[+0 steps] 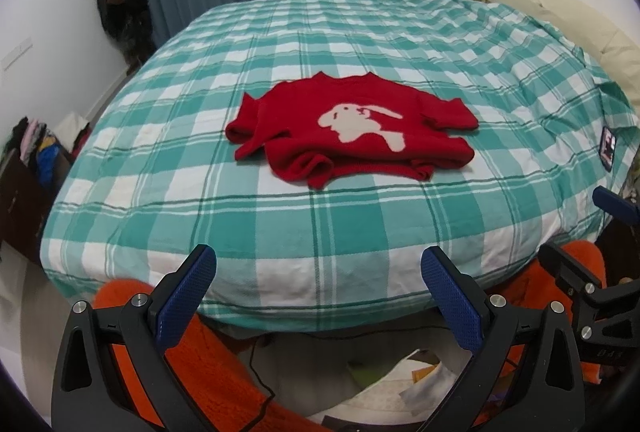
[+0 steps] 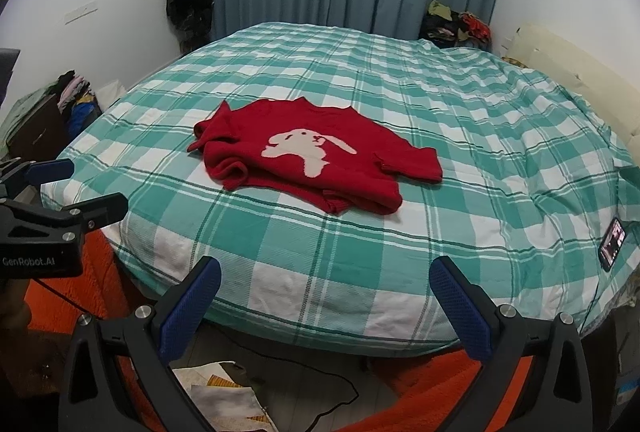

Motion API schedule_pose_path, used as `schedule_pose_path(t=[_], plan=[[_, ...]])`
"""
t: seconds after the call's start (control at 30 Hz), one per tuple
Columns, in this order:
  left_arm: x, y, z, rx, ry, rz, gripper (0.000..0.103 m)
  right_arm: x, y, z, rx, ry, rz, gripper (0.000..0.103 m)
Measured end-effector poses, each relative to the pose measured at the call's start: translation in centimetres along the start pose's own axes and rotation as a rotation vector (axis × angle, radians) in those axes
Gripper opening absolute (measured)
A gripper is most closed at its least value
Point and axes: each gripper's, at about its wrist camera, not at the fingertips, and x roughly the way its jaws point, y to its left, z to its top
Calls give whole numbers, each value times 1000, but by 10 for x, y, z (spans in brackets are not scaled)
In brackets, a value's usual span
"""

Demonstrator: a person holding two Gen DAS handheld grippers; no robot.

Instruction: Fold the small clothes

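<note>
A small red sweater (image 1: 352,131) with a cream rabbit shape lies front-up and rumpled on the green-and-white checked bed cover (image 1: 280,216), its hem and sleeves bunched. In the right wrist view the sweater (image 2: 316,155) sits left of centre. My left gripper (image 1: 318,260) hangs open over the bed's near edge, well short of the sweater, nothing between its blue pads. My right gripper (image 2: 326,270) is likewise open and empty at the near edge. The left gripper (image 2: 76,187) shows at the left of the right wrist view, and the right gripper (image 1: 580,232) at the right of the left wrist view.
A phone (image 2: 612,242) lies on the cover near the right edge. Piles of clothes sit at the far right corner (image 2: 460,21) and on the left beside the bed (image 1: 36,147). Orange trouser legs (image 1: 192,352), a cable and papers (image 2: 224,392) are below the bed edge.
</note>
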Motion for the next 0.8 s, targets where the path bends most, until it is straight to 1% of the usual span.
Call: schedule_pose_path(t=[0.27,0.33,0.37,0.43,0.47,0.5,0.53,0.57,0.6,0.67,0.7,0.77,0.8], plan=[[11,-2,0,16,34,-28,102,2,-1,-1,6,-8,10,103],[29,7,1,-4,61,-49,102,5,-4,-2,8,-9,36,103],[38,12,2,-18,79,-61,102,7,-7,-3,7,-25,56,103],[71,31,3,-82,141,-111,102,16,-17,-6,1,-100,112,103],[91,44,4,-137,167,-150,102,27,-23,-9,-3,-125,145,103],[106,54,5,-183,175,-184,101,46,-30,-12,3,-127,182,103],[125,65,8,-235,178,-201,99,71,-37,-16,17,-95,206,103],[135,69,10,-255,174,-202,93,90,-41,-18,31,-55,213,100],[146,71,13,-263,166,-210,83,113,-45,-20,56,-4,224,90],[172,69,20,-255,166,-214,70,149,-53,-20,113,61,272,76],[186,65,23,-251,173,-218,67,165,-56,-21,135,77,295,76],[206,56,29,-241,177,-217,67,192,-56,-15,148,90,318,76],[218,48,32,-221,179,-202,67,208,-55,-10,158,105,336,74]])
